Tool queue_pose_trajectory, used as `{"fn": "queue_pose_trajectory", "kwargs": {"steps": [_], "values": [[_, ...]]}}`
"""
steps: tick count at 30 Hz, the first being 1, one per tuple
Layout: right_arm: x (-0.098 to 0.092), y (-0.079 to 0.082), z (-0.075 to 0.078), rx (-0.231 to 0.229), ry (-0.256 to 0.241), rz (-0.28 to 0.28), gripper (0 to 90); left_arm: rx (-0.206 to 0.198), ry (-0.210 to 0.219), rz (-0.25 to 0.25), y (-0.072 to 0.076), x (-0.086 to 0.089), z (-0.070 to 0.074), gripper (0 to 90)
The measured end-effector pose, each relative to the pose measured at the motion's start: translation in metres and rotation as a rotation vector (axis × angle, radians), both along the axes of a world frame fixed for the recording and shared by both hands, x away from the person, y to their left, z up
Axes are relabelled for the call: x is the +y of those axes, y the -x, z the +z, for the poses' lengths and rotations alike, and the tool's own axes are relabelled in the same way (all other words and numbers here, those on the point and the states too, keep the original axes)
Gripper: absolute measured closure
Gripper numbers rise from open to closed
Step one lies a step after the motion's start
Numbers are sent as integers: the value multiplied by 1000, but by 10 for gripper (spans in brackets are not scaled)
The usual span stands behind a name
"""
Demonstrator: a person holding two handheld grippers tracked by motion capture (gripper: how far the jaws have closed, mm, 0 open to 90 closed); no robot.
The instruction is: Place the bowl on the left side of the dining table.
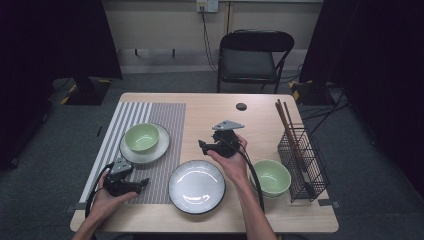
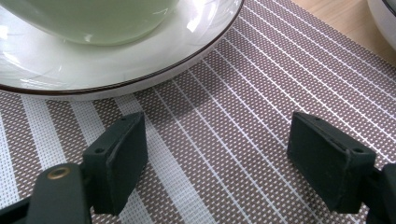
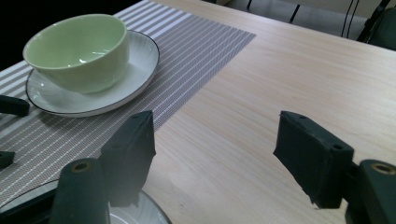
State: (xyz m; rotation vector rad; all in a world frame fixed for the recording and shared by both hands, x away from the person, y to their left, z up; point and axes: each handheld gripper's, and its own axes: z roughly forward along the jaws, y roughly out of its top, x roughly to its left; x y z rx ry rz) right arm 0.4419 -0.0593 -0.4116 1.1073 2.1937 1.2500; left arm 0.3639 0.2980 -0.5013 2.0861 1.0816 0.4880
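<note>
A pale green bowl sits in a white plate on the striped placemat. A second white plate lies empty at the front centre, and a second green bowl stands to its right. My left gripper rests low over the placemat's front, open and empty; in the left gripper view the plate's rim and the bowl lie just ahead. My right gripper hovers above the bare wood behind the empty plate, open, facing the bowl in its plate.
A black wire basket holding chopsticks stands at the table's right edge. A small dark disc lies near the far edge. A black folding chair stands behind the table.
</note>
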Motion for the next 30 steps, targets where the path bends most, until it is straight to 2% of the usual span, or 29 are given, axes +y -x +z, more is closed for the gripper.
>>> {"fn": "queue_pose_trajectory", "kwargs": {"steps": [6, 11, 30], "values": [[-3, 9, 12, 9, -29, 25, 315, -1, 5, 3, 0, 0, 0, 196], [-15, 18, 23, 2, -62, 38, 338, -1, 3, 2, 0, 0, 0, 196], [-49, 38, 46, -32, -103, 46, 413, -1, 3, 2, 0, 0, 0, 196]]}}
